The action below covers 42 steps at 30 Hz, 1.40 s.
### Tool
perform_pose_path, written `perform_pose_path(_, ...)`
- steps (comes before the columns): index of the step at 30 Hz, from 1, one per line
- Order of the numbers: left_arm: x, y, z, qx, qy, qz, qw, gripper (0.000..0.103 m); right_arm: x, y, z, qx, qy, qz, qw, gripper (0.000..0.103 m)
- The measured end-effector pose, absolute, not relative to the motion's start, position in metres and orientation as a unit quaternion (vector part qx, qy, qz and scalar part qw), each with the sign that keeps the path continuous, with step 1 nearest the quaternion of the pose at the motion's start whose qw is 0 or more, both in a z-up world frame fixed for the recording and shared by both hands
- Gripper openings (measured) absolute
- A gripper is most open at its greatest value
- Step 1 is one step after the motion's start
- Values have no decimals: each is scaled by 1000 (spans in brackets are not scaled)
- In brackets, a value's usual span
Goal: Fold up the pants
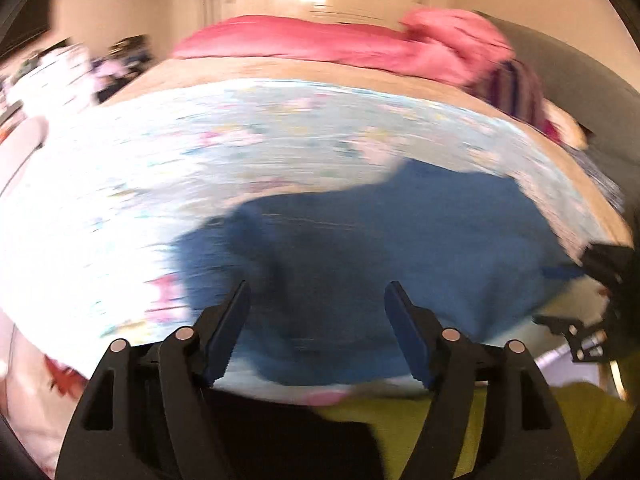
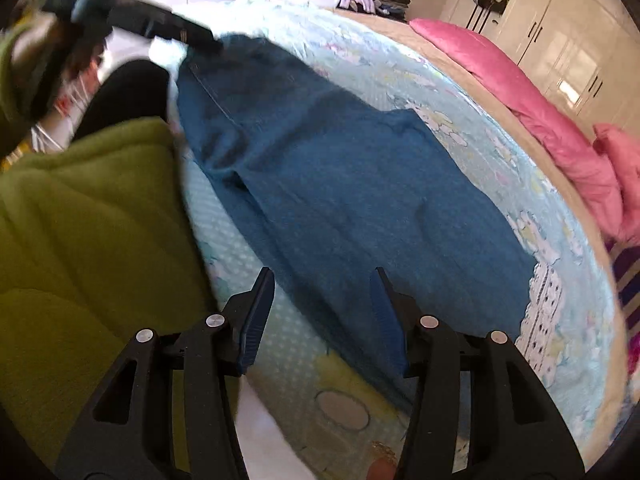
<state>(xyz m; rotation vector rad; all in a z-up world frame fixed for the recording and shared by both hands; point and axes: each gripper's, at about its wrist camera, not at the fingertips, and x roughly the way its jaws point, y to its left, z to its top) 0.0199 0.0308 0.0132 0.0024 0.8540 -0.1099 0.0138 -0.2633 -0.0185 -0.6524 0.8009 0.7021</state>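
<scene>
Blue pants [image 2: 340,184] lie spread on a light blue patterned bedsheet [image 2: 472,128], folded lengthwise. They also show in the blurred left wrist view [image 1: 380,264]. My left gripper [image 1: 318,292] is open and empty, just above the near part of the pants. My right gripper [image 2: 322,280] is open and empty over the pants' near edge. The left gripper also shows in the right wrist view [image 2: 168,28] at the far end of the pants. The right gripper shows at the right edge of the left wrist view [image 1: 592,312].
A pink blanket [image 2: 540,120] lies along the far side of the bed. The person's green sleeve [image 2: 92,220] fills the left of the right wrist view. White wardrobes [image 2: 560,32] stand behind the bed.
</scene>
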Motion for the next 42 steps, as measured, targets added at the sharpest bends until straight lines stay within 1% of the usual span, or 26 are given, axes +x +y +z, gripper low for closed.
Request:
perform_pose_path(1,22,38,11,-2,415,-34,909,78,16,-262,-21,-308,375,328,811,20)
perform_pose_path(2,24,44,8,-7,417,-19,909,78,19,-263,-23,-300,387,337,805,6)
perform_pose_path(3,27,53,4,-19,421,-3,907,78,18,-266,-23,-289,395,344,801,1)
perform_pose_path(6,34,72,-2,-50,425,13,904,78,6,-271,-13,-272,388,388,791,1)
perform_pose_path(9,40,81,-12,-78,432,19,898,78,7,-274,-23,-276,406,386,781,1)
perform_pose_path(11,46,83,-20,-101,437,8,894,78,7,-272,-30,-276,421,388,772,5)
perform_pose_path(12,46,83,-24,-105,439,2,892,75,5,-272,-28,-272,422,396,769,12)
perform_pose_path(13,47,82,-29,-109,441,-4,891,63,3,-274,-23,-261,426,409,764,29)
perform_pose_path(14,48,82,-32,-115,442,-10,889,56,2,-277,-16,-246,423,419,765,34)
perform_pose_path(15,49,83,-35,-117,442,-8,889,52,2,-282,-6,-232,411,425,772,37)
perform_pose_path(17,47,86,-36,-129,435,-11,891,45,9,-297,12,-201,394,417,795,39)
perform_pose_path(19,45,90,-32,-146,424,-17,893,43,24,-310,20,-176,393,382,818,48)
perform_pose_path(23,39,91,-21,-113,403,8,908,42,62,-345,5,-134,449,275,839,49)
perform_pose_path(26,40,94,-23,-105,411,18,905,42,70,-361,-19,-120,495,240,826,54)
perform_pose_path(29,43,93,-32,-95,430,18,898,46,68,-368,-23,-100,492,244,830,56)
perform_pose_path(31,42,97,-28,-106,426,18,898,47,67,-370,-21,-97,492,249,828,61)
perform_pose_path(33,36,98,-17,-107,410,24,906,49,66,-371,-15,-87,485,256,831,62)
perform_pose_path(34,32,96,-8,-99,396,29,913,52,69,-376,-12,-75,481,259,834,62)
perform_pose_path(35,28,95,1,-93,382,33,919,59,71,-381,-8,-59,477,261,837,62)
perform_pose_path(36,26,93,8,-90,374,36,922,71,76,-391,-2,-30,468,255,845,63)
perform_pose_path(39,23,83,32,-82,349,22,933,71,89,-413,9,14,445,222,867,66)
perform_pose_path(42,30,71,45,-80,344,-3,935,72,106,-438,16,55,438,193,876,66)
